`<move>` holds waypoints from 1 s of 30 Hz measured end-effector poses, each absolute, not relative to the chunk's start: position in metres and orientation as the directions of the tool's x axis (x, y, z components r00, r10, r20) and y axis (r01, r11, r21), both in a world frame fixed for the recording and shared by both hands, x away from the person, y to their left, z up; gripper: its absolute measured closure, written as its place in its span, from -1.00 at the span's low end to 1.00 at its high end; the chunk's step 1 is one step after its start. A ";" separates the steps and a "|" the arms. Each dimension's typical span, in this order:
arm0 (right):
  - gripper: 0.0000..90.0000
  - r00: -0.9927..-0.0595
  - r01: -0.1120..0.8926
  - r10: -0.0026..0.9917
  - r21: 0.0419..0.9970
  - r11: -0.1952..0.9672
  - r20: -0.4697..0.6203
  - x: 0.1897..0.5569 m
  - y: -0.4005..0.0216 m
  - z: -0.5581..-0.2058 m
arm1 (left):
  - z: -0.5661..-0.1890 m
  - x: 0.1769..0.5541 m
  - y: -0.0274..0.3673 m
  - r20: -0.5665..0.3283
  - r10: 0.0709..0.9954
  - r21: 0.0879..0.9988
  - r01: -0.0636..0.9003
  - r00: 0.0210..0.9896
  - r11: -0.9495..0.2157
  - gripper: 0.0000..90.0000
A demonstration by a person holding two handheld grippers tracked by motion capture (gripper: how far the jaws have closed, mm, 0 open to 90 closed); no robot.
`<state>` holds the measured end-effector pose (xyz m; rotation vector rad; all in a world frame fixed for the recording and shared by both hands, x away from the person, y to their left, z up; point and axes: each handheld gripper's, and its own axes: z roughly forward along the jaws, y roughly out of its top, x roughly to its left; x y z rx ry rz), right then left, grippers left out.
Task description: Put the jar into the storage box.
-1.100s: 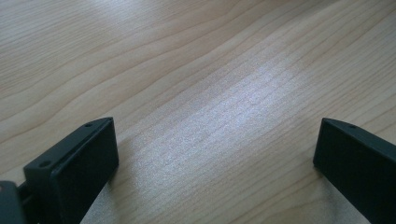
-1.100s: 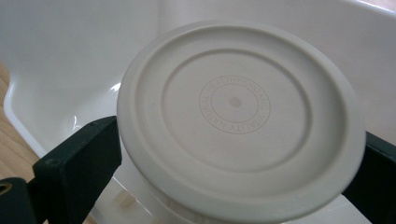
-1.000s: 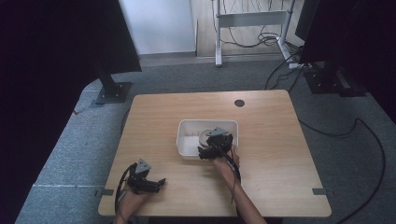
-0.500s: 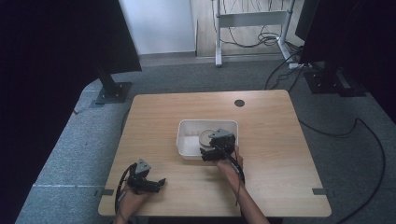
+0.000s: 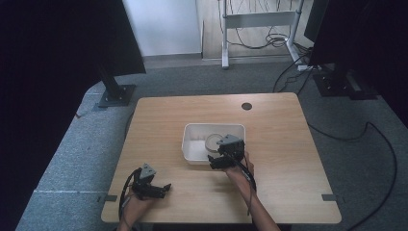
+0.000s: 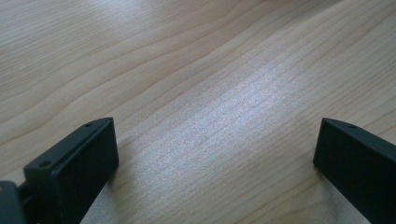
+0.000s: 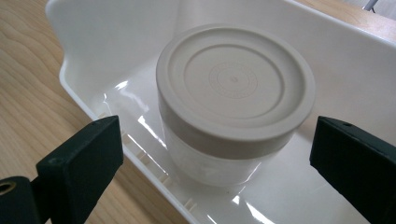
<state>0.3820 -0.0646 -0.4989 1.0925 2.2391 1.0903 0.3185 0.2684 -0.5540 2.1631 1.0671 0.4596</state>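
A white plastic bin [image 5: 192, 149] sits in the middle of the wooden table [image 5: 279, 144]. Inside it stands a clear round jar with a beige lid [image 7: 233, 84], upright near the bin's right half [image 5: 212, 142]. My right gripper [image 5: 219, 158] hovers at the bin's near right corner. In the right gripper view it [image 7: 215, 135] is open wide, the jar is just ahead between the two jaws, and neither jaw touches it. My left gripper [image 5: 162, 188] rests low at the table's near left, open [image 6: 215, 135] over bare wood.
A round cable hole [image 5: 247, 106] lies near the table's far edge. Bare wood [image 6: 210, 70] surrounds the bin on all sides. Black stands [image 5: 115, 94] and cables on the grey floor lie beyond the table.
My right gripper has shifted slightly toward the near edge, staying at the bin's corner. The left gripper has not moved.
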 end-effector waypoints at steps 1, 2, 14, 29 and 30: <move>-0.95 -0.606 0.467 0.795 0.796 0.385 -0.029 0.381 -0.065 -0.499 | -0.554 0.319 0.268 0.017 0.798 0.702 0.560 0.603 -0.439 -1.00; -0.95 -0.607 0.466 0.794 0.797 0.384 -0.028 0.380 -0.066 -0.498 | -0.554 0.318 0.268 0.017 0.798 0.703 0.561 0.603 -0.438 -1.00; -0.94 -0.620 0.451 0.784 0.797 0.402 -0.045 0.371 -0.076 -0.498 | -0.554 0.318 0.268 0.018 0.797 0.701 0.561 0.603 -0.440 -1.00; -0.92 -0.647 0.419 0.760 0.803 0.424 -0.064 0.359 -0.091 -0.497 | -0.554 0.318 0.268 0.016 0.798 0.702 0.562 0.602 -0.438 -1.00; -0.92 -0.647 0.419 0.760 0.803 0.424 -0.064 0.359 -0.091 -0.497 | -0.554 0.318 0.268 0.017 0.798 0.702 0.561 0.603 -0.439 -1.00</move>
